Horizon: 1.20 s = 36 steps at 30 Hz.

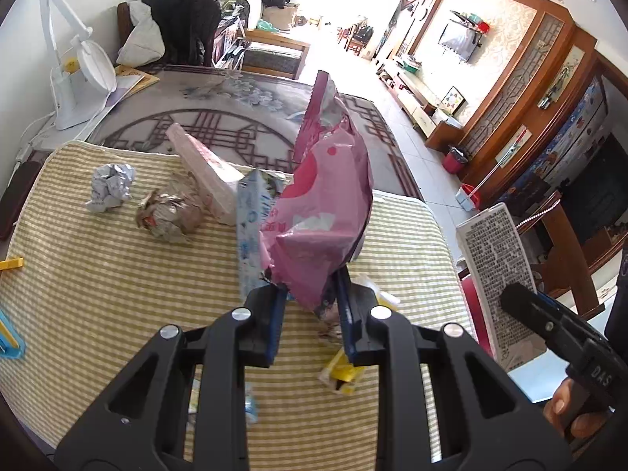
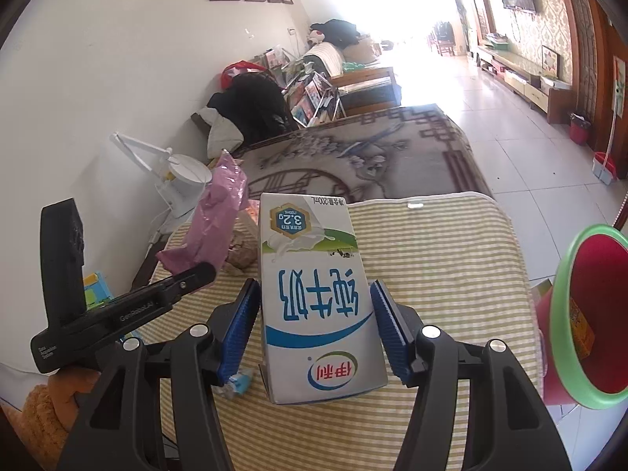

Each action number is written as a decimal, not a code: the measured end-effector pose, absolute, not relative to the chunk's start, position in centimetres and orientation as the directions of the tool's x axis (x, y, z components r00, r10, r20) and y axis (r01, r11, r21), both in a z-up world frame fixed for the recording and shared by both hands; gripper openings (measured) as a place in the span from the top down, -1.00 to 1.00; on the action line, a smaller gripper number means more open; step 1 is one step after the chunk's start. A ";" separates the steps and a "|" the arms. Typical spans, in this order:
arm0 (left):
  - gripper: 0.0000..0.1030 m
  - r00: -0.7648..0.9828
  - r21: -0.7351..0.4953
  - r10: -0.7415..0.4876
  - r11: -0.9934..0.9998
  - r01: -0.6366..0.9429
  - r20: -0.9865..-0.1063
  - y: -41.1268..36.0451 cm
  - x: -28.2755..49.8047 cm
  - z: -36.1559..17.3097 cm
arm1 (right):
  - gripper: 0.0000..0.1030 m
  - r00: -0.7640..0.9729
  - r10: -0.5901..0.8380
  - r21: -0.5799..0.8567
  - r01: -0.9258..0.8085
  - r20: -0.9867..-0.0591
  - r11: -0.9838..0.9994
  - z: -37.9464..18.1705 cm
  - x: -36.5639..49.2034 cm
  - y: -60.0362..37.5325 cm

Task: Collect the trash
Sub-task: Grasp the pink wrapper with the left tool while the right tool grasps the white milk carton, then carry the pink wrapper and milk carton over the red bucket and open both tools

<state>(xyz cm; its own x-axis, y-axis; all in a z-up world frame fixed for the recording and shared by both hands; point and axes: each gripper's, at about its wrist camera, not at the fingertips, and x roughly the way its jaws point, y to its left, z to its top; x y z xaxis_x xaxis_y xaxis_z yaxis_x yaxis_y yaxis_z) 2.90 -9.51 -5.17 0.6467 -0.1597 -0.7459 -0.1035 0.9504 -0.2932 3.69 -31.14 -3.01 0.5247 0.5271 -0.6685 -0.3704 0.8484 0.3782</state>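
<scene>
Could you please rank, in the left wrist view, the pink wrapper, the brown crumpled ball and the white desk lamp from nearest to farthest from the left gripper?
1. Pink wrapper: clamped between the fingers of the left gripper.
2. Brown crumpled ball: on the striped cloth, up and left.
3. White desk lamp: beyond the cloth, far left by the wall.
</scene>
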 end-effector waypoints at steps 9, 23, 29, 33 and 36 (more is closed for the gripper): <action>0.55 0.632 -0.260 -0.173 0.964 -0.047 -0.755 -16.1 4.2 -4.3 | -0.09 0.556 0.514 0.409 -0.312 -0.653 0.857 -3.2 4.2 -38.7; 0.55 0.575 -0.258 -0.311 0.950 0.174 -0.757 -28.0 7.9 -4.7 | -0.03 0.665 0.256 0.381 0.045 -0.702 0.924 -5.7 4.8 -54.5; 0.55 0.521 -0.261 -0.388 0.917 0.301 -0.760 -33.7 9.1 -4.9 | -0.04 0.683 0.133 0.322 0.158 -0.719 0.933 -6.2 4.6 -58.7; 0.55 0.477 -0.260 -0.436 0.883 0.391 -0.763 -37.4 9.6 -5.2 | -0.50 0.676 0.085 0.319 0.231 -0.732 0.919 -6.7 4.4 -61.6; 0.55 0.430 -0.266 -0.469 0.852 0.452 -0.772 -40.3 9.6 -5.7 | -0.50 0.712 0.045 0.351 0.288 -0.700 0.891 -6.0 2.9 -63.3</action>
